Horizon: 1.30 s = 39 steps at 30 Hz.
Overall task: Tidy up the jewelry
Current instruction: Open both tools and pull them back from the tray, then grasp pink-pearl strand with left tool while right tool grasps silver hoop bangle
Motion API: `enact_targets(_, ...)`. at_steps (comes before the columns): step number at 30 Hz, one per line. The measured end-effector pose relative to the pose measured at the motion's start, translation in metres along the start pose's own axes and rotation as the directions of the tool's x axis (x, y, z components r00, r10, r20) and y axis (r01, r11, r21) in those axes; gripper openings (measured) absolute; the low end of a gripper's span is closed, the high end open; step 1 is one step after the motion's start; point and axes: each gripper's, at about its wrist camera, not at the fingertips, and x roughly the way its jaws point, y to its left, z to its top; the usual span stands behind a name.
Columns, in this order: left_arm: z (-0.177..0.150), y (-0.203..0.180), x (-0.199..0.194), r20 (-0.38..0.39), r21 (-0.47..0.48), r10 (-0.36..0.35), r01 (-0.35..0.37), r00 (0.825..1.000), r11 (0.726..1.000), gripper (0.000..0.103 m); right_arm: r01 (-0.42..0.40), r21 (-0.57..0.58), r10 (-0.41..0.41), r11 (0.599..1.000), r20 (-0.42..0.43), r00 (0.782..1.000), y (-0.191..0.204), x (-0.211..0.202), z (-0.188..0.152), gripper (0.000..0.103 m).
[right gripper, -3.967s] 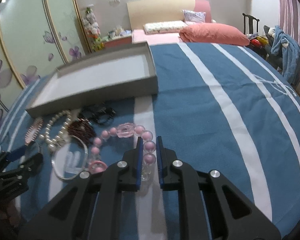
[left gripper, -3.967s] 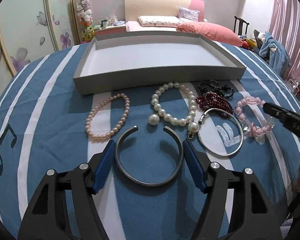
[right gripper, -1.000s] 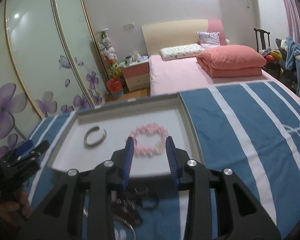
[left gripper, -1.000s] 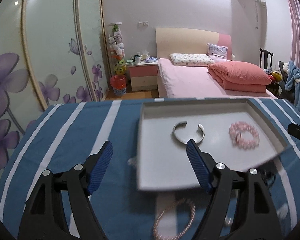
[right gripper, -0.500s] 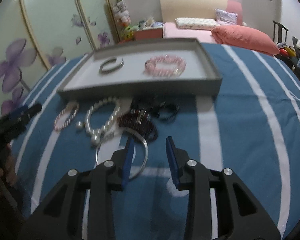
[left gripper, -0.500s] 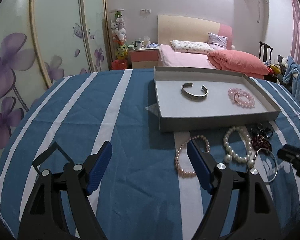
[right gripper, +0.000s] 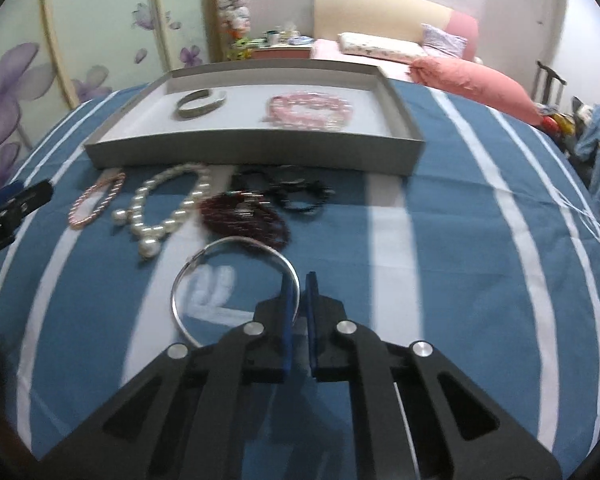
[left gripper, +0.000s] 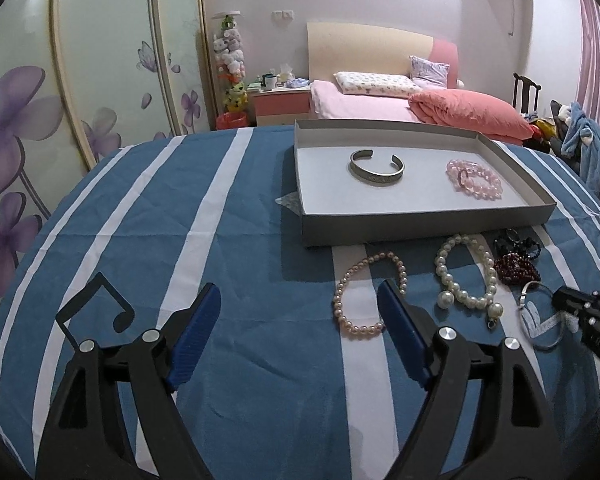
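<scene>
The right gripper (right gripper: 299, 300) has its two blue-padded jaws nearly pressed together, pinching the right-hand rim of one thin silver bangle (right gripper: 204, 254), which lies flat on the blue cloth with white stripes (right gripper: 440, 240). The left gripper (left gripper: 300, 320) hangs above the same cloth with its jaws spread wide and nothing between them; its right pad (left gripper: 400, 332) sits just beside one small pink pearl bracelet (left gripper: 364, 292). Five loose pieces lie on the cloth in all: the silver bangle, the pink pearl bracelet, one white pearl bracelet with larger beads (right gripper: 168, 208), one dark red beaded bracelet (right gripper: 244, 220) touching the bangle's far edge, and one black beaded bracelet (right gripper: 296, 194) just behind the red one. Beyond this row, close to the black and white pieces, stands one shallow grey cardboard tray with a white floor (right gripper: 252, 152). It holds two pieces, well apart: one open silver metal cuff (left gripper: 376, 166) toward its left and one pale pink crystal bead bracelet (left gripper: 476, 180) toward its right. In the right wrist view the far objects are blurred. Behind the table are a pink bed (left gripper: 364, 104) and a wardrobe with purple flower panels (left gripper: 20, 120).
</scene>
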Motion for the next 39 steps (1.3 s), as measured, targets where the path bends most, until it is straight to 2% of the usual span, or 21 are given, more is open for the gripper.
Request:
enact_targets(3, -0.002, -0.002, 0.002, -0.006, 0.006, -0.002, 0.002, 1.000, 1.000, 0.081, 0.085, 0.056, -0.085, 0.995, 0.004, 0.996, -0.023, 0.003, 0.004, 0.007)
enact_targets(5, -0.002, -0.003, 0.004, -0.013, 0.006, -0.003, 0.003, 1.000, 1.000, 0.081, 0.097, 0.097, -0.097, 0.991, 0.000, 0.995, -0.034, 0.004, 0.006, 0.008)
enact_targets(6, -0.002, -0.003, 0.005, -0.017, 0.006, -0.005, 0.005, 1.000, 1.000, 0.081, 0.079, 0.124, -0.079, 0.989, -0.003, 0.997, -0.041, 0.003, 0.006, 0.010)
enact_targets(8, -0.003, -0.004, 0.006, -0.022, 0.007, -0.007, 0.007, 1.000, 1.000, 0.082, 0.028, 0.164, -0.029, 0.986, 0.005, 1.000, -0.048, 0.000, 0.006, 0.022)
enact_targets(9, -0.004, -0.004, 0.007, -0.025, 0.008, -0.008, 0.008, 1.000, 1.000, 0.082, 0.000, 0.180, -0.002, 0.984, 0.013, 1.000, -0.050, -0.002, 0.005, 0.044)
enact_targets(10, -0.004, -0.004, 0.008, -0.028, 0.007, -0.010, 0.011, 1.000, 1.000, 0.082, -0.012, 0.183, 0.008, 0.983, 0.020, 1.000, -0.050, -0.004, 0.005, 0.056)
enact_targets(12, -0.004, -0.004, 0.008, -0.032, 0.008, -0.015, 0.016, 0.999, 1.000, 0.082, -0.026, 0.167, 0.022, 0.986, 0.031, 0.999, -0.046, -0.007, 0.005, 0.056)
enact_targets(15, -0.005, -0.006, 0.009, -0.037, 0.014, -0.026, 0.026, 0.999, 1.000, 0.084, -0.051, 0.141, 0.049, 0.989, 0.018, 0.999, -0.039, -0.003, 0.006, 0.063)
enact_targets(21, -0.006, -0.012, 0.008, -0.043, 0.032, -0.040, 0.042, 0.998, 0.999, 0.086, -0.021, 0.076, 0.022, 0.997, -0.017, 1.000, -0.017, 0.007, 0.004, 0.076)
enact_targets(26, -0.005, -0.023, 0.014, -0.060, 0.061, -0.049, 0.053, 0.997, 0.997, 0.087, 0.018, 0.023, -0.017, 1.000, -0.017, 1.000, -0.007, 0.009, 0.002, 0.078)
enact_targets(27, -0.004, -0.024, 0.016, -0.064, 0.066, -0.049, 0.053, 0.997, 0.996, 0.087, 0.015, 0.022, -0.015, 1.000, -0.014, 1.000, -0.007, 0.009, 0.002, 0.072)
enact_targets(36, 0.002, -0.028, 0.026, -0.098, 0.075, -0.036, 0.043, 0.995, 0.996, 0.087, 0.011, 0.021, -0.011, 1.000, -0.012, 1.000, -0.008, 0.007, 0.002, 0.072)
enact_targets(39, 0.007, -0.023, 0.029, -0.097, 0.057, -0.037, 0.042, 0.995, 0.997, 0.081, 0.011, 0.021, -0.011, 1.000, -0.012, 1.000, -0.008, 0.007, 0.002, 0.072)
